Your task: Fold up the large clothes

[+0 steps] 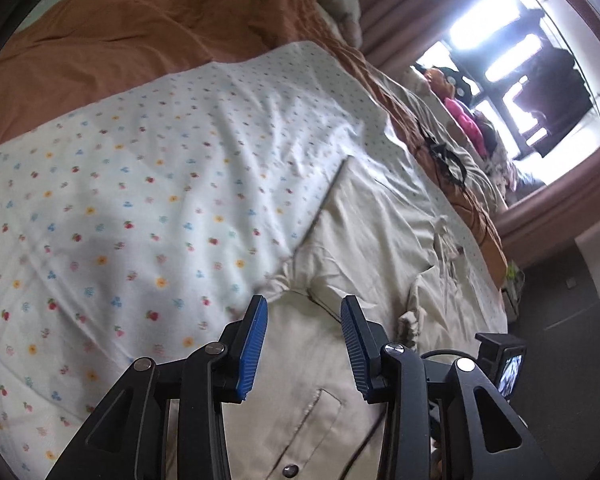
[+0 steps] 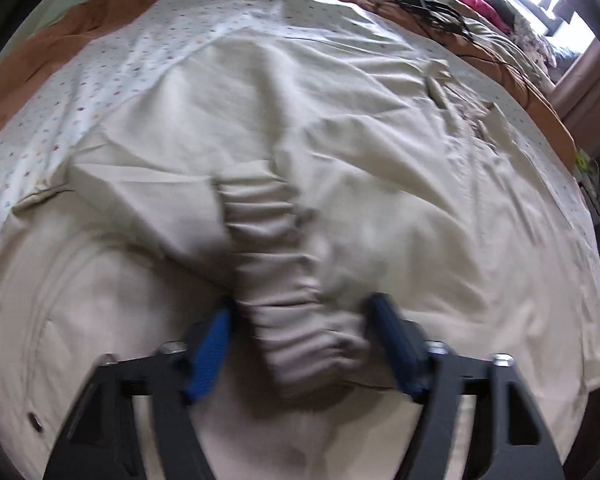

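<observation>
Left gripper (image 1: 304, 312), jaws spread, hovered over the beige garment (image 1: 364, 240) with nothing between its blue pads (image 1: 254, 348). Right gripper (image 2: 300, 320), jaws likewise spread, straddled the garment's gathered elastic band (image 2: 284, 280); whether the pads touched the cloth could not be told through the blur. The garment lay spread on a flower-dotted sheet (image 1: 140, 200), over an orange blanket (image 1: 120, 32). At two o'clock of the left gripper lay a tangle of black cable (image 1: 444, 156); a bright window (image 1: 500, 48) stood beyond. Only the right view showed the elastic band; only the left showed a snap button (image 1: 291, 470) at six o'clock.
</observation>
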`<state>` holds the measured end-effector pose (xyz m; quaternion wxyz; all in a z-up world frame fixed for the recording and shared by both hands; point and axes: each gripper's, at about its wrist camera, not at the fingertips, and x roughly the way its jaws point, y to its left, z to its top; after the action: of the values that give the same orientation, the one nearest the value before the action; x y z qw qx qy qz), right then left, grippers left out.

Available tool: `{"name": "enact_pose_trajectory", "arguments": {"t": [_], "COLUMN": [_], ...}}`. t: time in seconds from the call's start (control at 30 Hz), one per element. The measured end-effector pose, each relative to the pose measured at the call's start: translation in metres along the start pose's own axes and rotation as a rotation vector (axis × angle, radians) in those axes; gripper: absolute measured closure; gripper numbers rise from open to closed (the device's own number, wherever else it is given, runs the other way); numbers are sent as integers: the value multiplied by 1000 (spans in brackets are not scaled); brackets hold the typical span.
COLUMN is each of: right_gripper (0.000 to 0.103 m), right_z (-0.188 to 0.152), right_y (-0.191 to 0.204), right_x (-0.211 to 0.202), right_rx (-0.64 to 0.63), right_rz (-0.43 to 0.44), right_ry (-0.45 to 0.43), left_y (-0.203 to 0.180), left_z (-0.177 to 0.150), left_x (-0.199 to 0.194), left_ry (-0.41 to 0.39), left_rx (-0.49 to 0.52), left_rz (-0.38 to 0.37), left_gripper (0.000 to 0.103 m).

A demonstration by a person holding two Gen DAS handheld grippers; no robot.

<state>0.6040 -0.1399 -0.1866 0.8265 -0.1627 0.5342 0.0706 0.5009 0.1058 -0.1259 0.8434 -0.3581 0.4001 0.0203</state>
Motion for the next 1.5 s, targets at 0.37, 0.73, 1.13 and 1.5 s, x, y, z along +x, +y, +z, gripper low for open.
{"name": "enact_pose_trajectory", "arguments": {"t": [0.37, 0.73, 1.13, 1.5], "right_gripper": [91, 90, 55, 90], "right_z": [-8, -40, -100, -95], "right_y": [-88, -229, -247, -246], "right_x": [-63, -86, -19, 19], "right_rx": [189, 516, 763, 736], "right_rz": [120, -27, 217, 304], "right_ry": [-128, -153, -98, -139], "left_y": [-15, -42, -49, -66], "left_z": [-13, -26, -34, -44], "left_x": [11, 22, 39, 50], "left_ry": [22, 34, 52, 46], "left_rx": [34, 128, 166, 242], "left_rz": [17, 46, 93, 142], "left_gripper": [63, 63, 63, 63]}}
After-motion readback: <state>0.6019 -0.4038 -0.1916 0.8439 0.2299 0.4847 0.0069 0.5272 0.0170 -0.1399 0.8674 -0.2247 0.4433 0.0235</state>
